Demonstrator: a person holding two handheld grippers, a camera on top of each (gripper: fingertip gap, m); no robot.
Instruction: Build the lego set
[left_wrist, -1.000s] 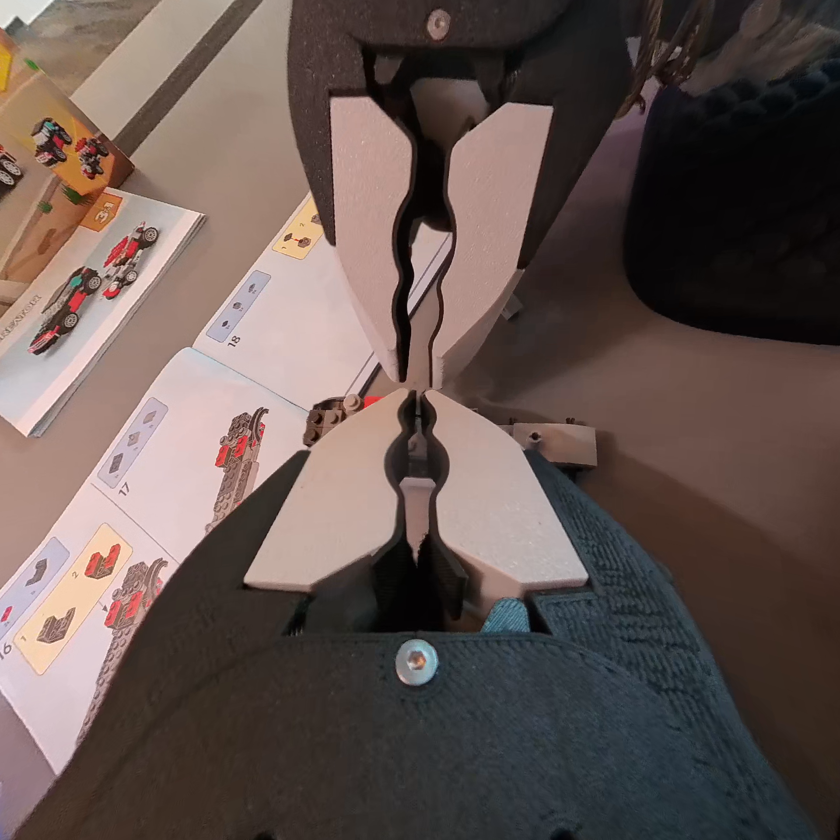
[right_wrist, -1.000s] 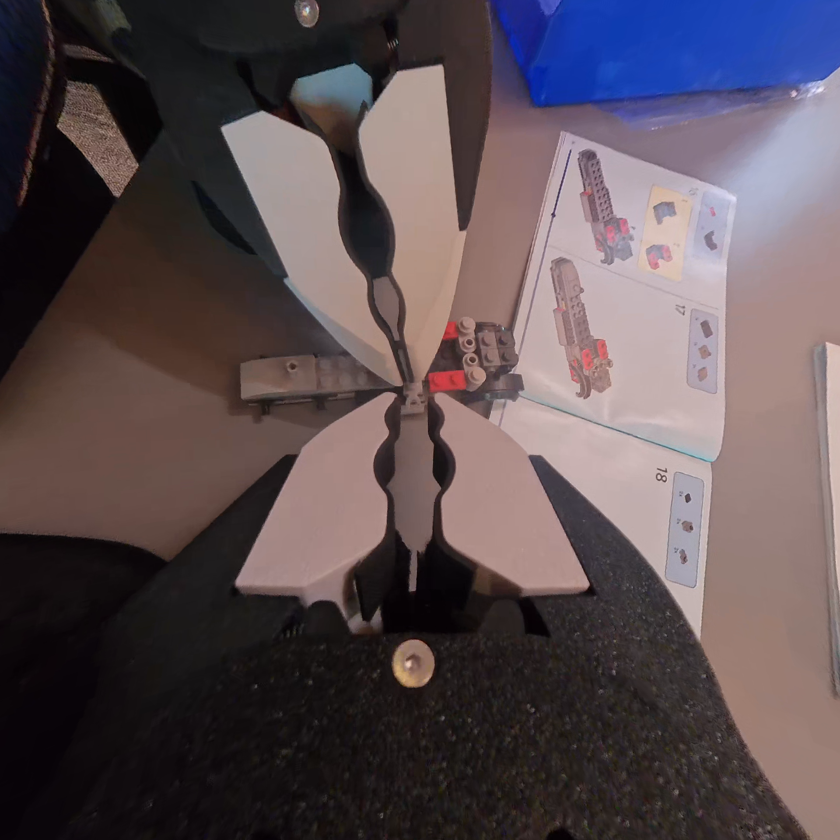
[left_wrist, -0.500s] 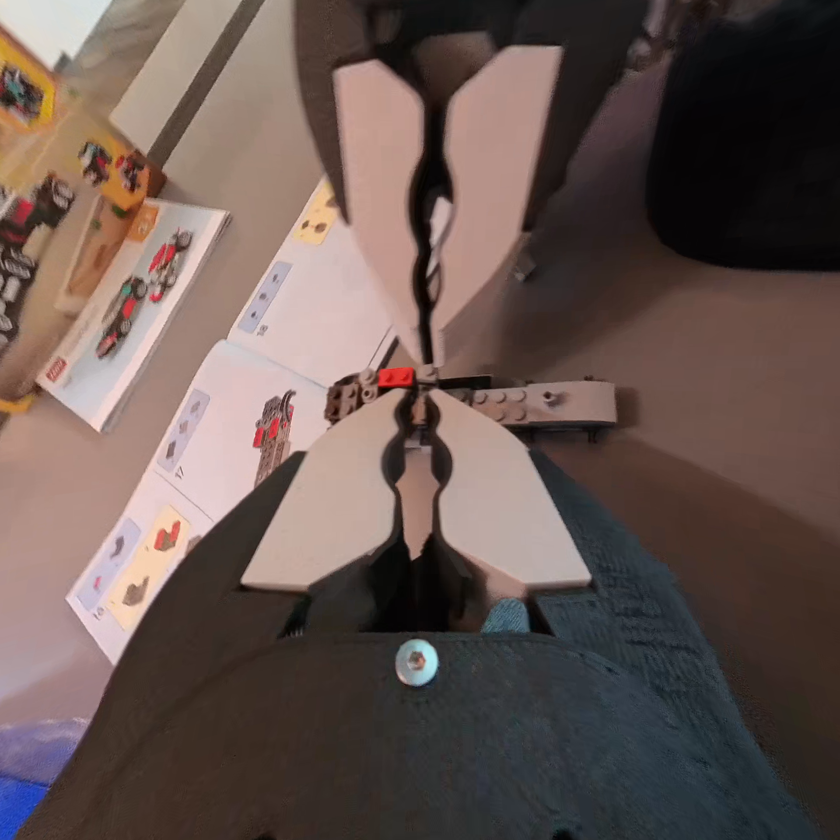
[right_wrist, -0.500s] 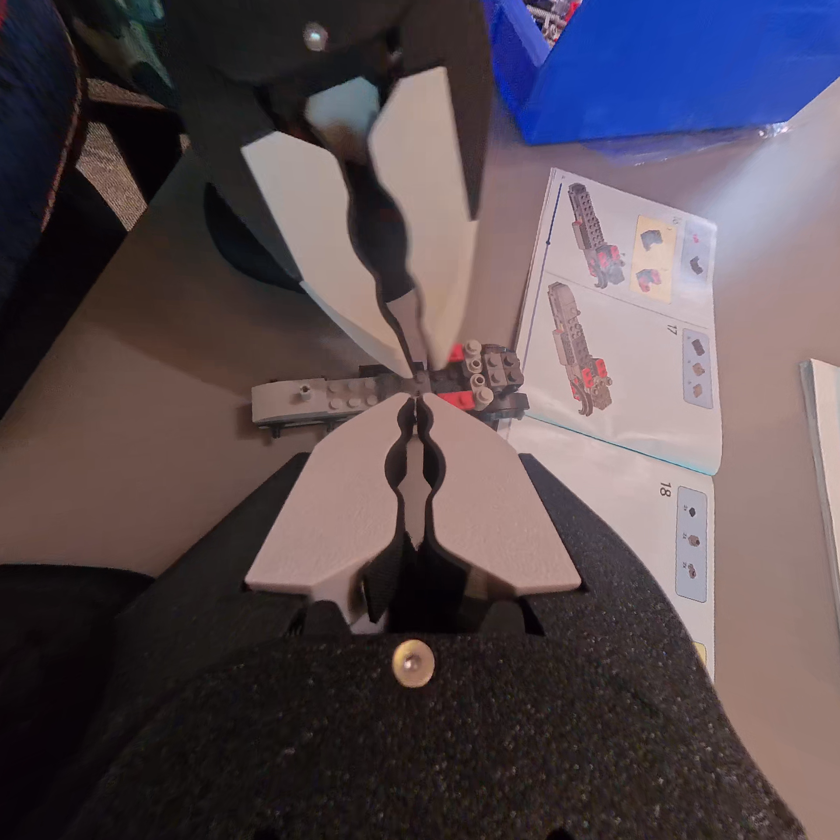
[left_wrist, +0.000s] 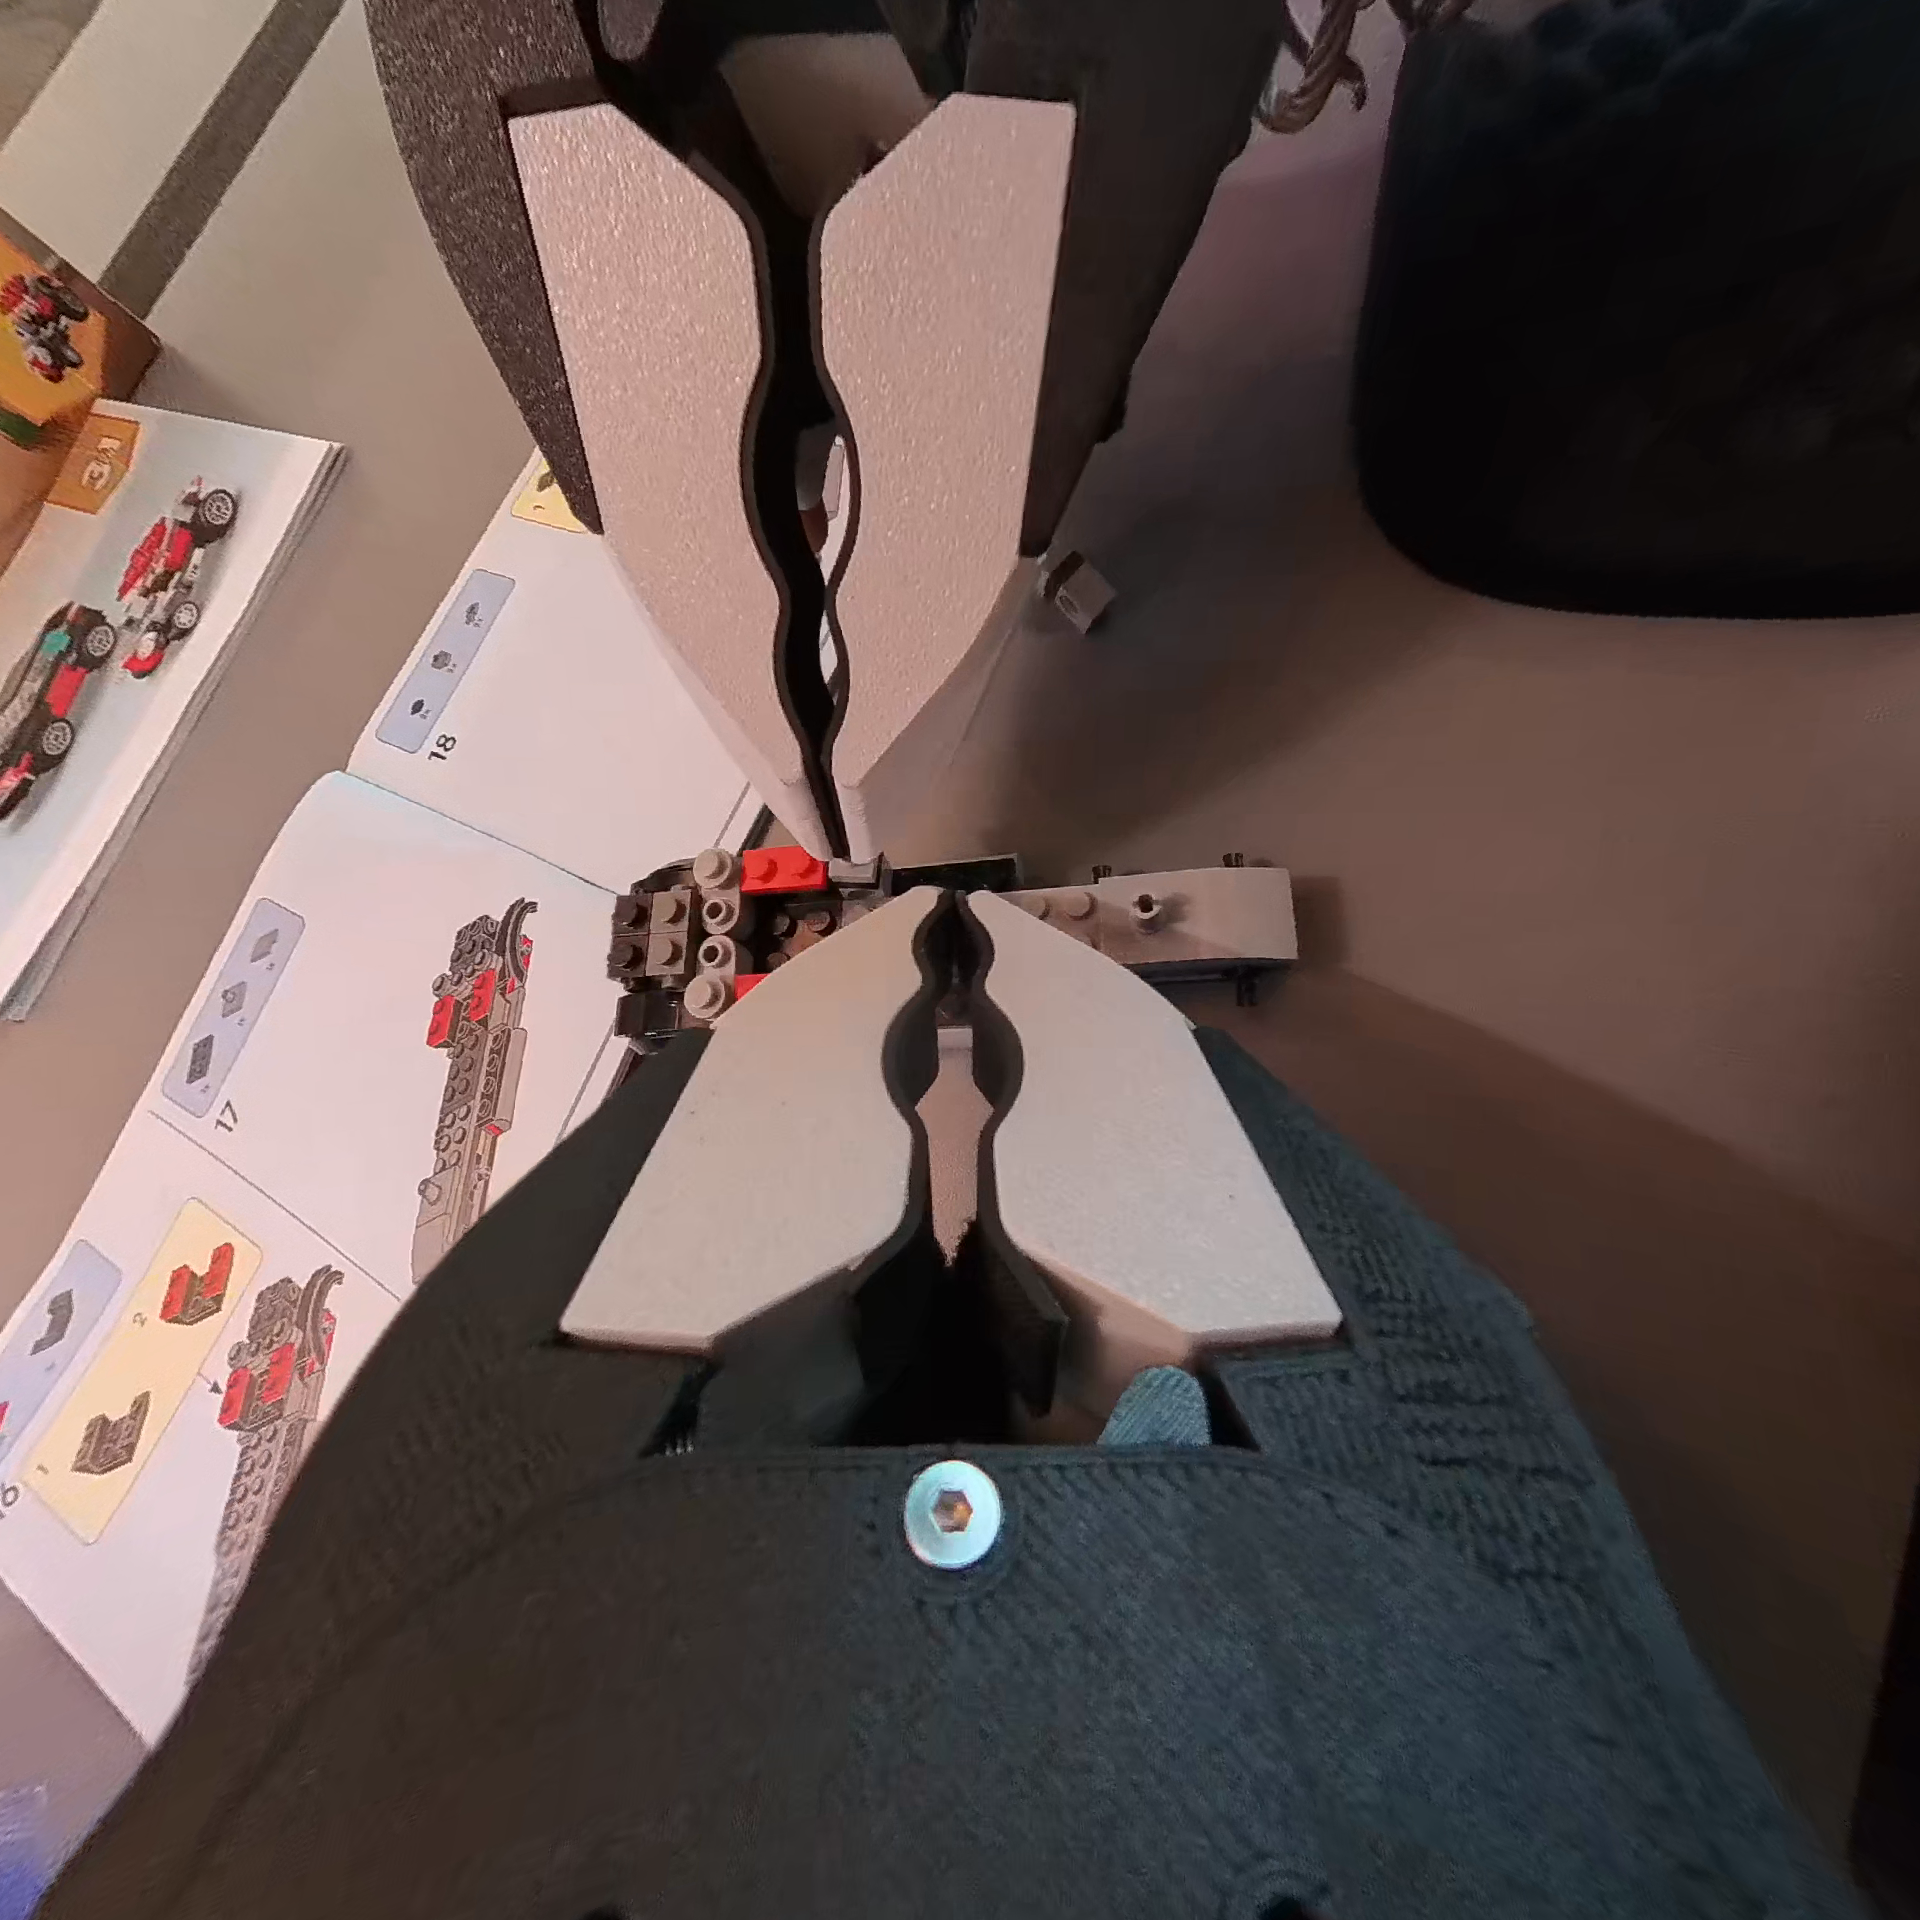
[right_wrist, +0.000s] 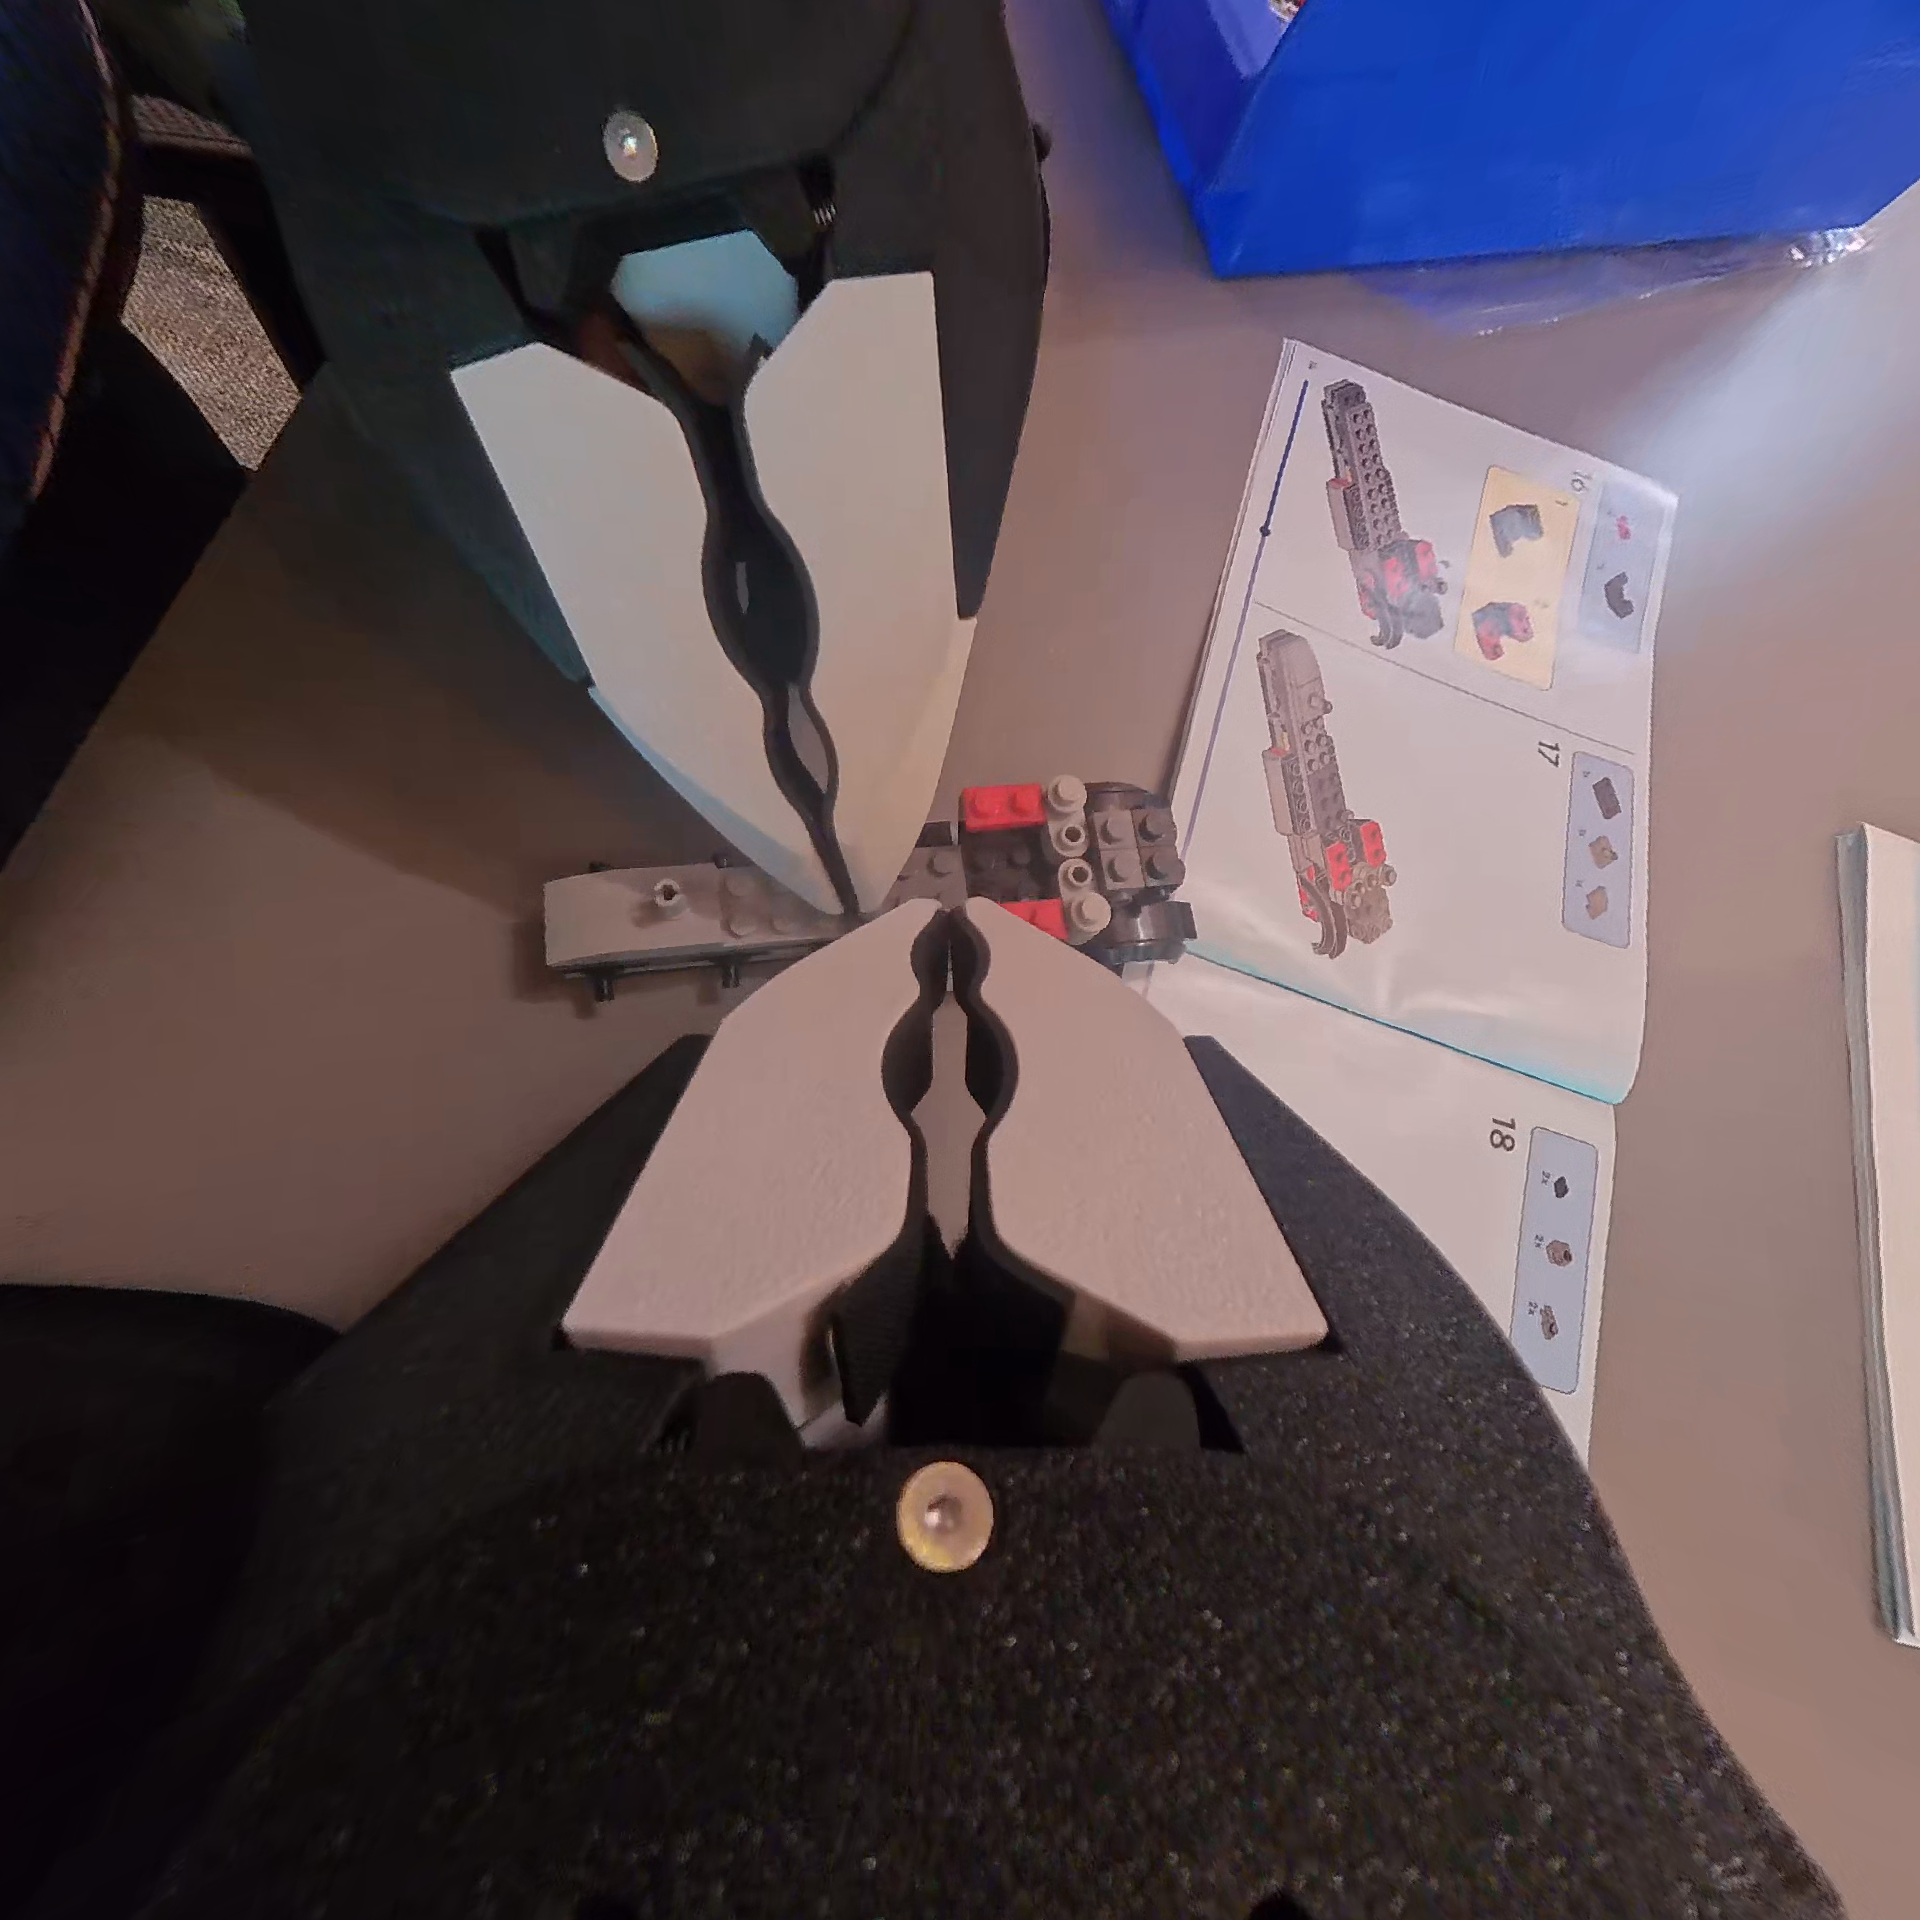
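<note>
Left claw (left_wrist: 954, 902): its two pale fingers are pressed together, tips meeting over the middle of the model; whether anything is caught between them cannot be told.
Right claw (right_wrist: 948, 914): fingers pressed together as well, tips at the near edge of the model; in the left wrist view its tips come down onto a small grey piece (left_wrist: 858, 871) on top of the model, just beside a red brick (left_wrist: 784, 869). Whether the piece is pinched or only touched cannot be told.
Model (right_wrist: 1081, 868): a long, low build lying flat on the bench (right_wrist: 312, 1091), with a smooth grey tapered end (right_wrist: 634, 914) on one side and a cluster of black, grey and red studded bricks on the other. That cluster end rests against the edge of the open booklet.
Open booklet (right_wrist: 1455, 790): spread flat on the bench beside the model, pages showing drawn building steps.
Second booklet (left_wrist: 125, 644): closed, lying farther off, cover showing small red and black cars.
Box (left_wrist: 52, 343): cardboard, at the bench's far corner next to the closed booklet.
Loose piece (left_wrist: 1075, 592): a small grey block alone on the bench, behind the right claw.
Blue bin (right_wrist: 1538, 125): at the bench's edge beyond the open booklet.
</note>
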